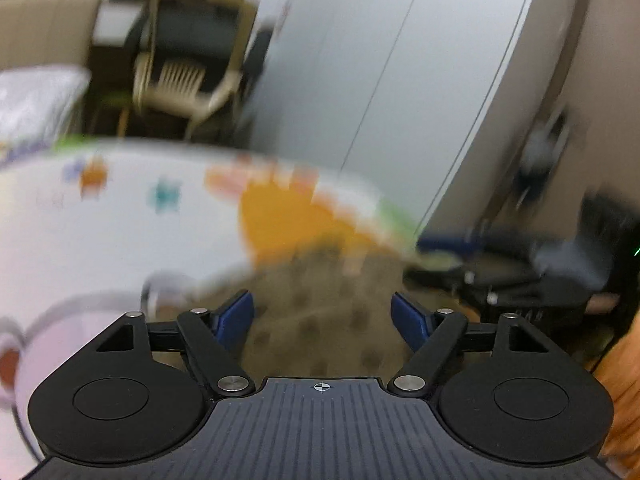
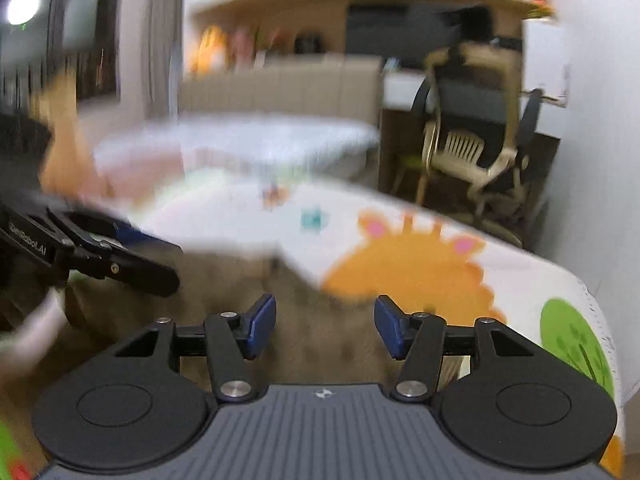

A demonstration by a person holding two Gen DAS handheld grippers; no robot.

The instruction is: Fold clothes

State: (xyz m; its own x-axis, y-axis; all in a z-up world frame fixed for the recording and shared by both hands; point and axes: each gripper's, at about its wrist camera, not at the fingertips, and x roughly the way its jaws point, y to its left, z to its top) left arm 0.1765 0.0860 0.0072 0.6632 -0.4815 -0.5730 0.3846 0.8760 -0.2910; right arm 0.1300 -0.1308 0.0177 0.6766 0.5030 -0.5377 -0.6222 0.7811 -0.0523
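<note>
Big white cartoon-print mat fills the floor, and the brown dotted cloth garment, badly blurred, lies on it just ahead of both tools. Left gripper gapes wide, holding nothing. Right gripper likewise spread, holding nothing.

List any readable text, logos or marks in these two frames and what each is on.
"GenRobot.AI", first letters blurred so partly a guess: white print on the side of the left gripper, seen in the right wrist view.
Crosshair mark, no letters: on the left gripper's own body in its own view.
Small white emblem, too small to read: on the body of the right gripper.
Play mat: cartoon pictures only, no text legible; both frames are motion-blurred.
</note>
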